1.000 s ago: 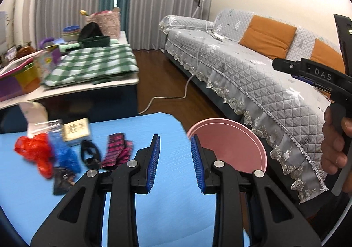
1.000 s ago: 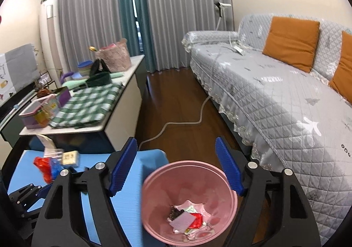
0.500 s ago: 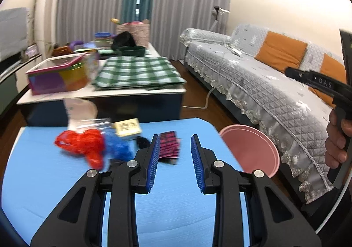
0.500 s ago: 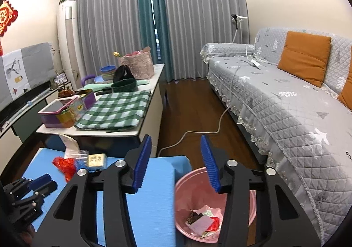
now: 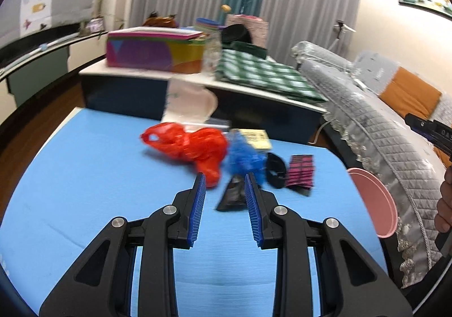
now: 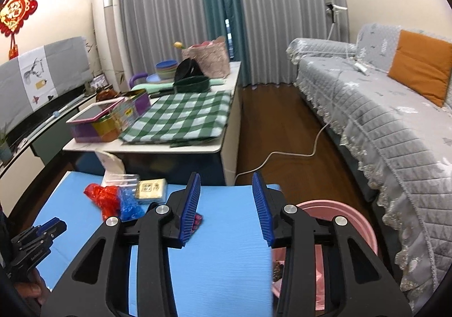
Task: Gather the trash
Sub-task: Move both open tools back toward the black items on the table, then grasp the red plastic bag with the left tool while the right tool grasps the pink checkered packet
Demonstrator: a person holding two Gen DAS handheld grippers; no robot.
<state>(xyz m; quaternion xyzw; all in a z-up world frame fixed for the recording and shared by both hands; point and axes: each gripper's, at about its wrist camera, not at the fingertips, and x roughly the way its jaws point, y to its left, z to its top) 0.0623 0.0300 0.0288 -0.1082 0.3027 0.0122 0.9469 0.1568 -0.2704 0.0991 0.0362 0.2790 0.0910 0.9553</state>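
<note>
Hovering, both hand-held grippers stand apart and empty, left (image 5: 223,184) seemingly above black wrapper (image 5: 234,198).

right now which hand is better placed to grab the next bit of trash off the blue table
Left. The left gripper is open, empty and points at the black wrapper just ahead of its fingers. The right gripper hangs over bare table beside the pink bin.

Bare blue tabletop (image 5: 93,181) ahead of me gives free passage, litter cluster (image 5: 226,156) blocks the far middle, pink bin (image 5: 375,201) flanks the table's right edge, sofa (image 5: 375,130) beyond it
</note>
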